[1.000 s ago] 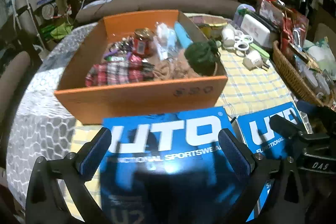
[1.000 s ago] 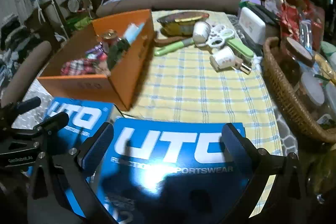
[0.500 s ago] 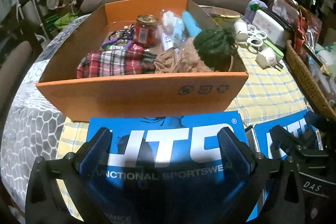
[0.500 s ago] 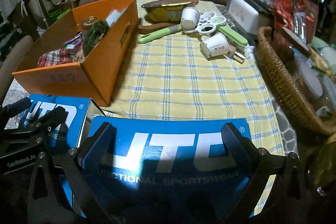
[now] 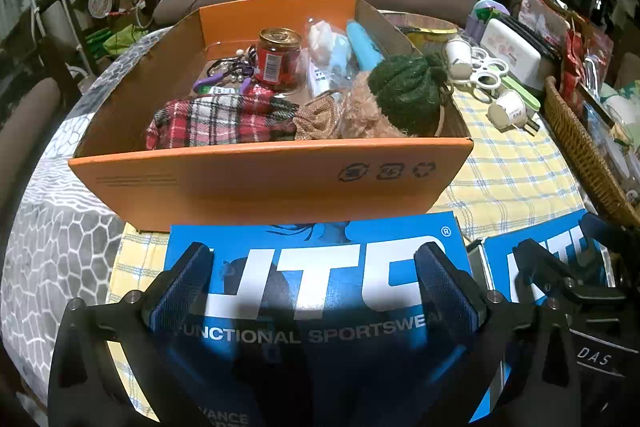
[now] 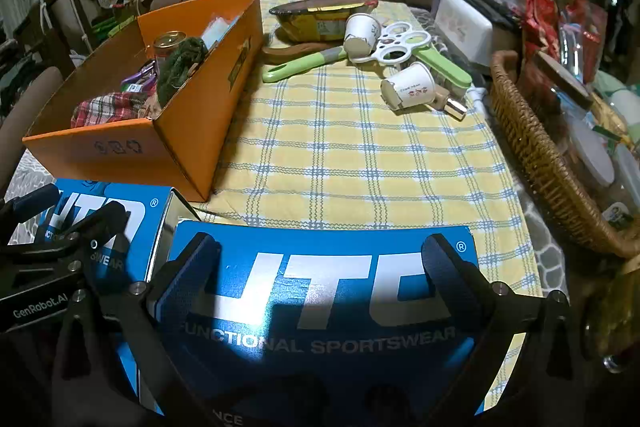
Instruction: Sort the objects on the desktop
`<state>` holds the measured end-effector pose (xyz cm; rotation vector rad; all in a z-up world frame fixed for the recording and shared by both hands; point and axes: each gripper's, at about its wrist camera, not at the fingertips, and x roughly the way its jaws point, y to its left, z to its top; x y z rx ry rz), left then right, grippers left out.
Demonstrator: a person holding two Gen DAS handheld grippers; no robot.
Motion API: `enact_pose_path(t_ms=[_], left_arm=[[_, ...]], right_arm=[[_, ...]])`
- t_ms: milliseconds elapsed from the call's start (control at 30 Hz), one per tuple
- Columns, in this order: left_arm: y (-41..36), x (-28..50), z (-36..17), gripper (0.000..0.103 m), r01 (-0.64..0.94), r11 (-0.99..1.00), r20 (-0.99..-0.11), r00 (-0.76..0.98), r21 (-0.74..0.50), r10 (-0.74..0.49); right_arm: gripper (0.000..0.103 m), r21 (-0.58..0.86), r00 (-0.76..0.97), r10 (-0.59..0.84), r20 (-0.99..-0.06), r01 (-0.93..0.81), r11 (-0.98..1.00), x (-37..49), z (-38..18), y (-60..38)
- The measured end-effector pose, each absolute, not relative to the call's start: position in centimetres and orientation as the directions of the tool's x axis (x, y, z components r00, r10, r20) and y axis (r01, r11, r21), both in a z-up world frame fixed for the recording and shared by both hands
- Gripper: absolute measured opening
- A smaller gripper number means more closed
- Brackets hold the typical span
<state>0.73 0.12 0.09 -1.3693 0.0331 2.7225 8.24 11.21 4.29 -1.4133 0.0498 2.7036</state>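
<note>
- Orange box (image 5: 256, 183) sits on the counter's yellow checked cloth (image 6: 360, 163), holding a red jar (image 5: 279, 59) and a green knit hat (image 5: 404, 95).
- Two paper cups (image 6: 408, 87) lie well right of that box.
- Your left claw (image 5: 316, 291) and right claw (image 6: 320, 283) both gape apart over blue boxes (image 6: 320, 311) just before it.

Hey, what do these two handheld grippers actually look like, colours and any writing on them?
The left gripper and the right gripper are both black frames with silver screws and dark blue textured finger pads. The left gripper's body reads "GenRobot.AI" in white; the right's shows "DAS". No cables or sleeves visible.
</note>
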Motion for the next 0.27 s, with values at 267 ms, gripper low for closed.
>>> enact_pose_path(t_ms=[267], left_arm=[[0.01, 0.68, 0.13, 0.103, -0.094, -0.995, -0.802, -0.593, -0.019, 0.071]], right_arm=[[0.103, -0.013, -0.568, 0.065, -0.821, -0.095, -0.995, 8.24, 4.29, 11.19]])
